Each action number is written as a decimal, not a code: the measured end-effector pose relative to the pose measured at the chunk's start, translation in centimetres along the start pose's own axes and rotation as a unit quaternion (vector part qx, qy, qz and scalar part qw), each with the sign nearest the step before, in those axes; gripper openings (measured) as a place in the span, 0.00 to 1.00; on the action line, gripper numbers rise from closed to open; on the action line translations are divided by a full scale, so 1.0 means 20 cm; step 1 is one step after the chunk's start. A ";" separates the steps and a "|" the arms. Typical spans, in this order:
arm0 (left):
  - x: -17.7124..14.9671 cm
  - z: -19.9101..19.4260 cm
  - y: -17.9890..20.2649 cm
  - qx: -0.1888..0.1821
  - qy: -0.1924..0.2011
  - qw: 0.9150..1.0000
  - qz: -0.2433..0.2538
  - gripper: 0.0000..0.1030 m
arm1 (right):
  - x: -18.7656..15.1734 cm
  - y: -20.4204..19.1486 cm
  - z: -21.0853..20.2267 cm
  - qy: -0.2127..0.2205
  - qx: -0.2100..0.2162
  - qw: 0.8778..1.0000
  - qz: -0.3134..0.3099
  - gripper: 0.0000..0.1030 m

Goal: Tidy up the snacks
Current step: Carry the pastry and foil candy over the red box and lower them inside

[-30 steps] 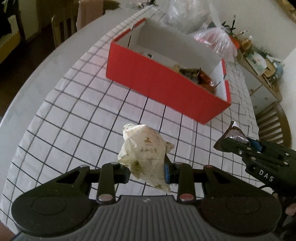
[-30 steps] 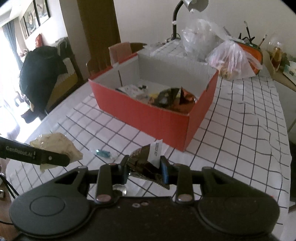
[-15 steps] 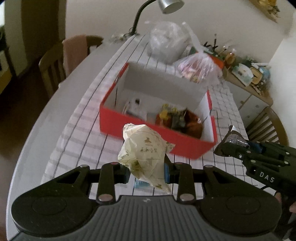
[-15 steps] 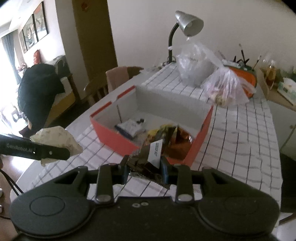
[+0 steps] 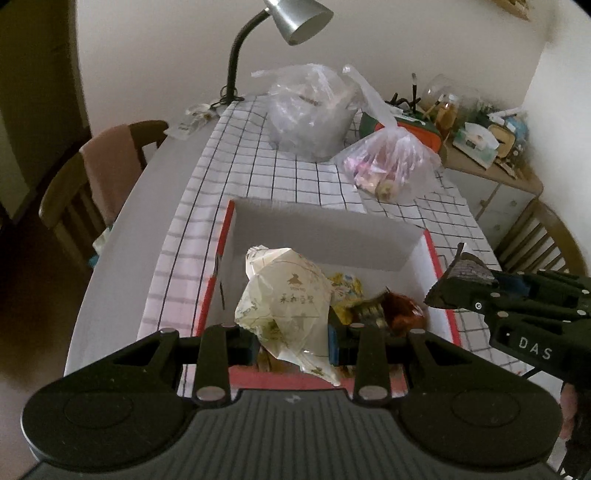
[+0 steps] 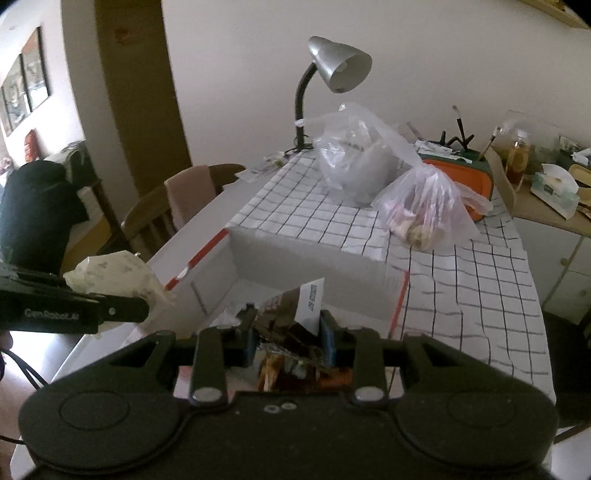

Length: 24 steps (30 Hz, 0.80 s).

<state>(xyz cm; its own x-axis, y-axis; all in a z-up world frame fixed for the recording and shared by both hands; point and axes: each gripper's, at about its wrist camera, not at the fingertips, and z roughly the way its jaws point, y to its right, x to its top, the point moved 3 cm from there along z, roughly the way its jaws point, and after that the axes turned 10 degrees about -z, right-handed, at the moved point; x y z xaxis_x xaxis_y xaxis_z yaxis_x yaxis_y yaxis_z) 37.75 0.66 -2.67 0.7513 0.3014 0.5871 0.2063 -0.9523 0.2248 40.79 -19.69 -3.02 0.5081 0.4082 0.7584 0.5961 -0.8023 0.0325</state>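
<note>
— Left gripper (image 5: 291,341)?
— Clamped on cream wrapped snack (image 5: 286,299), over the red box (image 5: 441,280) near its left wall.
— Right gripper (image 6: 287,338)?
— Gripping dark foil packet (image 6: 291,314), above the box's right side.

The box (image 5: 437,273) is red outside and white within. A white cloth (image 5: 258,162) with a black grid covers the table. The pale cream packet (image 5: 286,299), centre frame, carries faint brown print. The lamp (image 5: 295,16), at the top, has a silver shade and black neck.
</note>
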 end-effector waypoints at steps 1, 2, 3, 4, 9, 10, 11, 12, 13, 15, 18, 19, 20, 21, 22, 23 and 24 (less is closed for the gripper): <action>0.02 0.04 0.00 -0.001 -0.004 1.000 0.004 0.32 | 0.02 0.01 0.04 -0.004 -0.007 1.000 0.003 0.31; 0.04 0.08 -0.01 -0.002 -0.007 1.000 0.007 0.32 | 0.03 0.01 0.07 -0.006 -0.009 1.000 0.006 0.31; 0.06 0.11 -0.01 -0.002 -0.010 1.000 0.010 0.32 | 0.04 0.01 0.11 -0.009 -0.013 1.000 0.007 0.31; 0.07 0.15 -0.02 -0.003 -0.014 1.000 0.013 0.32 | 0.04 0.02 0.14 -0.012 -0.020 1.000 0.007 0.31; 0.08 0.34 -0.06 0.001 -0.040 0.999 0.020 0.32 | 0.04 0.05 0.31 -0.038 -0.038 0.998 0.016 0.31; 0.08 0.38 -0.06 0.003 -0.045 0.999 0.023 0.32 | 0.03 0.05 0.35 -0.044 -0.041 0.998 0.017 0.31; 0.08 0.42 -0.07 0.005 -0.050 0.998 0.024 0.32 | 0.02 0.06 0.38 -0.050 -0.044 0.998 0.019 0.31; 0.08 0.44 -0.07 0.006 -0.054 0.998 0.024 0.32 | 0.01 0.06 0.40 -0.055 -0.046 0.997 0.022 0.31; 0.08 0.47 -0.08 0.006 -0.059 0.998 0.025 0.32 | 0.00 0.07 0.43 -0.060 -0.047 0.997 0.026 0.31; 0.07 0.52 -0.09 0.010 -0.065 0.997 0.028 0.32 | -0.02 0.08 0.47 -0.069 -0.052 0.996 0.030 0.31; 0.05 0.59 -0.09 0.013 -0.077 0.996 0.031 0.32 | -0.03 0.08 0.53 -0.076 -0.051 0.995 0.032 0.31; 0.05 0.60 -0.09 0.015 -0.081 0.996 0.032 0.32 | -0.04 0.07 0.55 -0.079 -0.051 0.995 0.029 0.31; 0.04 0.62 -0.09 0.016 -0.086 0.996 0.034 0.32 | -0.04 0.07 0.56 -0.082 -0.051 0.995 0.027 0.31; 0.03 0.63 -0.09 0.015 -0.090 0.995 0.035 0.32 | -0.05 0.06 0.57 -0.085 -0.050 0.995 0.026 0.31; 0.02 0.65 -0.09 0.014 -0.095 0.995 0.036 0.32 | -0.06 0.06 0.58 -0.088 -0.049 0.995 0.025 0.31; 0.01 0.66 -0.08 0.017 -0.098 0.994 0.040 0.32 | -0.07 0.05 0.59 -0.091 -0.047 0.994 0.024 0.31; 0.00 0.67 -0.08 0.018 -0.100 0.994 0.043 0.32 | -0.07 0.05 0.60 -0.094 -0.045 0.994 0.021 0.31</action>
<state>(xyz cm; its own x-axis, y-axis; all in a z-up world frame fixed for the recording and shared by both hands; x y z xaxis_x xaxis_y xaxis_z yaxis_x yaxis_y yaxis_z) 45.79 1.52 -13.34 0.8764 0.2062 0.4352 0.1555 -0.9764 0.1496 48.09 -15.80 -11.83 0.6437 0.4399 0.6262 0.5171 -0.8532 0.0678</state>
